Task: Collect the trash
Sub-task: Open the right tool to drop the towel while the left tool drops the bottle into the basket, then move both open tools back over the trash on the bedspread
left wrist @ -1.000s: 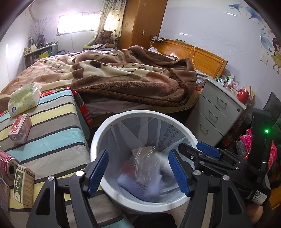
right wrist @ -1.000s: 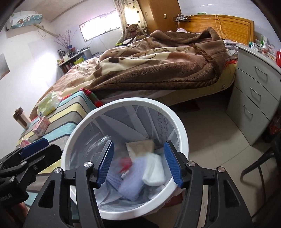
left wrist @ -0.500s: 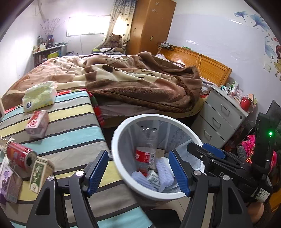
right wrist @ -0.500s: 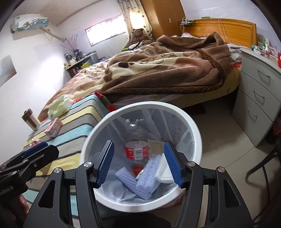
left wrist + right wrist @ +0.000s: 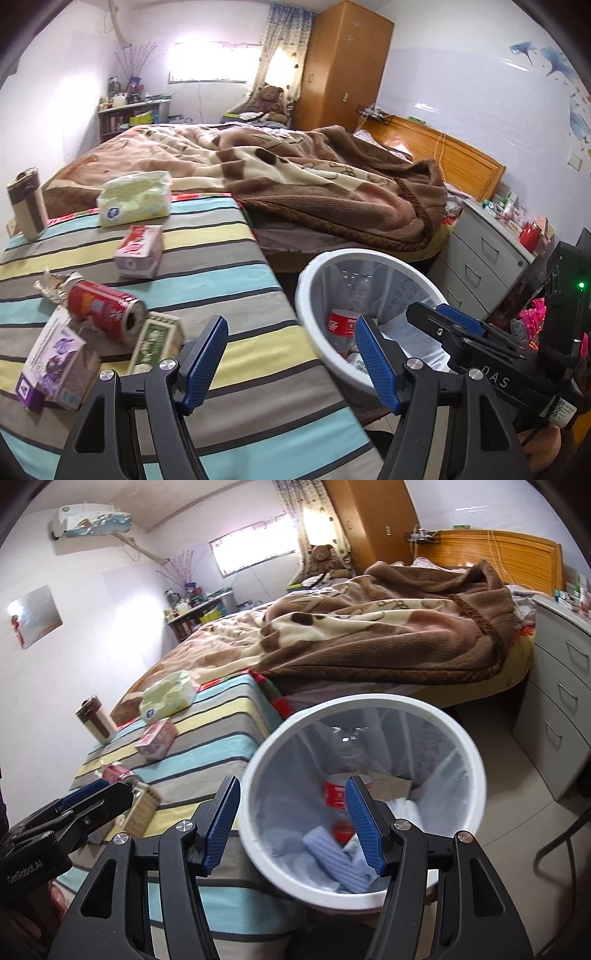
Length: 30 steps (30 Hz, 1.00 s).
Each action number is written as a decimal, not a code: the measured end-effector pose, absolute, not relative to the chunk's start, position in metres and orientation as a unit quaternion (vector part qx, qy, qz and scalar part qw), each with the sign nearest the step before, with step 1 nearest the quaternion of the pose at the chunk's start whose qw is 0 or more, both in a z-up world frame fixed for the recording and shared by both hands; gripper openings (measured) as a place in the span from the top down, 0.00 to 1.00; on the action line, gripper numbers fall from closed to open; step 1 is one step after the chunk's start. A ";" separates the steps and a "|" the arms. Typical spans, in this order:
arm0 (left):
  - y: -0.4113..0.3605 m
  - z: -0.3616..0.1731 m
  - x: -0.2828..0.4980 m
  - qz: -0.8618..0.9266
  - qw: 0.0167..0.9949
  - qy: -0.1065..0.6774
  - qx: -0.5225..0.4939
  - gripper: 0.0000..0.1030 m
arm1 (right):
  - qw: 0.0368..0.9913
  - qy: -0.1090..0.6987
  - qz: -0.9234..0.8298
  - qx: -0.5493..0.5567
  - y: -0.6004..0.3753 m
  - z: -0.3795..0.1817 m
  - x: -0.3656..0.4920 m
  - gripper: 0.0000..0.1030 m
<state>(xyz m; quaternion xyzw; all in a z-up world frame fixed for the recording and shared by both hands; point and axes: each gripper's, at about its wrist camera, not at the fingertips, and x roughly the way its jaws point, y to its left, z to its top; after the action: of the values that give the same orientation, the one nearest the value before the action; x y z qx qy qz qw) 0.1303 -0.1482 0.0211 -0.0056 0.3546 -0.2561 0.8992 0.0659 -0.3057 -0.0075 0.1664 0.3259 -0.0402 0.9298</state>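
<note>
A white bin [image 5: 369, 254] with a clear liner stands beside a striped surface [image 5: 221, 266]. Inside it lie a red-labelled plastic bottle [image 5: 341, 325], bluish cloths [image 5: 332, 856] and cardboard. On the stripes rest a red can [image 5: 103, 310], a green carton [image 5: 157, 343], a purple carton [image 5: 55, 365] and a pink carton [image 5: 142, 251]. My left gripper [image 5: 290, 321] hangs open and empty over the surface's right edge, next to the bin [image 5: 369, 698]. My right gripper [image 5: 291, 781] is open and empty above the bin's near-left rim. Each gripper shows in the other's view: right gripper [image 5: 454, 325], left gripper [image 5: 92, 797].
A tissue pack [image 5: 135, 197] and a brown tumbler [image 5: 26, 206] stand at the far end of the stripes. Behind is a bed under a brown blanket [image 5: 314, 184]. Grey drawers [image 5: 484, 254] sit right of the bin. A chair leg [image 5: 561, 838] crosses the floor.
Both grippers have drawn back and swung left from over the bin toward the striped surface. The trash that blurred inside the bin now lies still. Both stayed open.
</note>
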 end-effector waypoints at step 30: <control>0.033 -0.012 0.144 -0.119 0.917 0.375 -0.067 0.31 | 0.914 0.376 0.063 0.142 -0.184 -0.030 0.112 0.28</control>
<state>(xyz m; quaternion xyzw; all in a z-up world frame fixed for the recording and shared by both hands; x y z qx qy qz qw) 0.1439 0.0328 -0.0118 -0.0671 0.3754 -0.1193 0.9167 0.1123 -0.1841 -0.0301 0.1417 0.3759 0.0633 0.9136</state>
